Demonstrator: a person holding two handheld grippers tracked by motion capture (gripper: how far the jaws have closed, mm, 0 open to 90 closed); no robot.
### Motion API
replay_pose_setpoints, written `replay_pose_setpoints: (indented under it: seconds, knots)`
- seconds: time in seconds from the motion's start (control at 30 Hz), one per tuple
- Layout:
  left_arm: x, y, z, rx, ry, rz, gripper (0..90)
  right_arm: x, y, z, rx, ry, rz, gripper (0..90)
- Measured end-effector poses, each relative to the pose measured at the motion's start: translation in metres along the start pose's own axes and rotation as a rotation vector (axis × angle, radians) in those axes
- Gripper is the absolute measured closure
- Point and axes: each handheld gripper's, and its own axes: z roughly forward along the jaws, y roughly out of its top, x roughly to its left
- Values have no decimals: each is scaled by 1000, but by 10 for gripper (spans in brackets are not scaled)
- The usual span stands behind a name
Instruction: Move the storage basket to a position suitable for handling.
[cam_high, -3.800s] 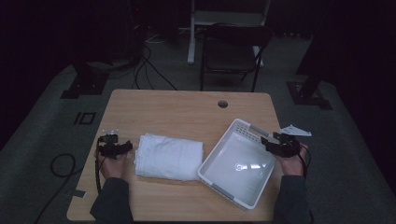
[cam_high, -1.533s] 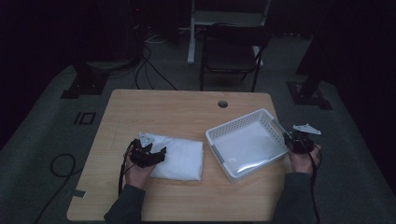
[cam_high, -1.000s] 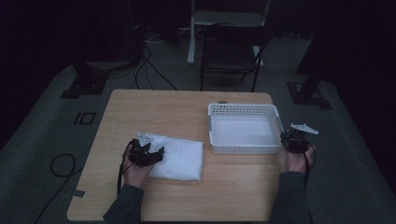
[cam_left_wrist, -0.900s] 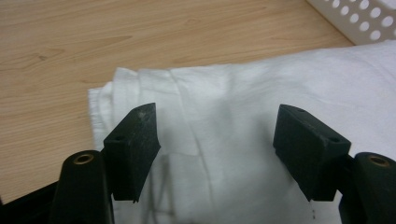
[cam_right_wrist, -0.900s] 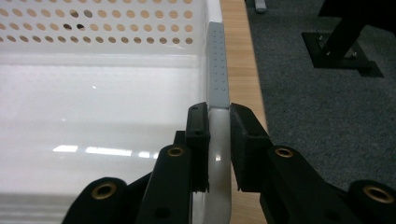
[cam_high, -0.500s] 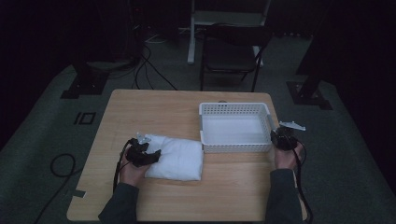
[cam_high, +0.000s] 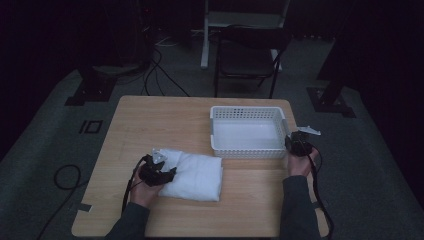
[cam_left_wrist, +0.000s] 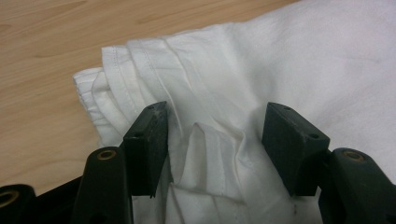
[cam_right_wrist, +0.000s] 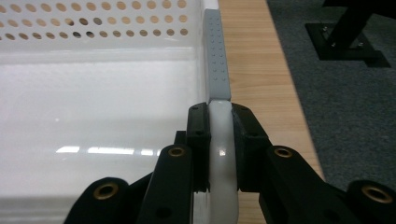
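Note:
A folded white cloth (cam_high: 195, 175) lies on the wooden table (cam_high: 150, 125), front and centre. My left gripper (cam_high: 167, 175) rests on the cloth's left end. In the left gripper view the cloth (cam_left_wrist: 303, 56) bunches into a ridge between the jaws of this gripper (cam_left_wrist: 212, 126), which have just been closing and stand half closed, with gaps on both sides of the ridge. A white perforated basket (cam_high: 247, 109) sits flat at the back right. My right gripper (cam_high: 291, 143) is shut on the basket rim (cam_right_wrist: 218, 56) at the near right corner, with the gripper (cam_right_wrist: 219, 112) clamping the rim.
A dark chair (cam_high: 250, 55) stands beyond the table's far edge. Cables (cam_high: 65, 175) lie on the grey floor at the left. Stand feet (cam_high: 330, 97) sit on the floor to the right. Bare wood stretches across the table's back left.
The basket has come down from a tilt, turned square and slid left with my right gripper. My left gripper moved onto the cloth's left end and its jaws narrowed.

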Motion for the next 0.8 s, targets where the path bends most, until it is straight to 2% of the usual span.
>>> replay_pose_setpoints:
  seconds: [0.03, 0.17, 0.4, 0.47, 0.57, 0.67, 0.73, 0.8]
  knots:
    - [-9, 0, 0, -4, 10, -16, 408, 4, 0, 0, 0, 10, 1, 793]
    - [-24, 3, 1, -7, 21, -32, 405, 27, 2, 2, 12, 112, -56, 737]
    - [-38, 6, 2, -14, -8, -24, 401, 70, 6, 6, 18, 232, -153, 677]
    - [-40, 7, 2, -19, -11, -20, 398, 81, 7, 8, 20, 270, -165, 667]
    - [-40, 10, -2, -34, -27, -28, 380, 96, 7, 9, 24, 310, -192, 652]
    - [-33, 14, -12, -75, -73, -35, 383, 108, 7, 9, 31, 351, -225, 613]
    - [-27, 16, -18, -103, -54, -34, 382, 112, 7, 7, 26, 374, -252, 566]
    - [-19, 16, -22, -114, -29, -46, 380, 113, 6, 2, 10, 390, -254, 532]
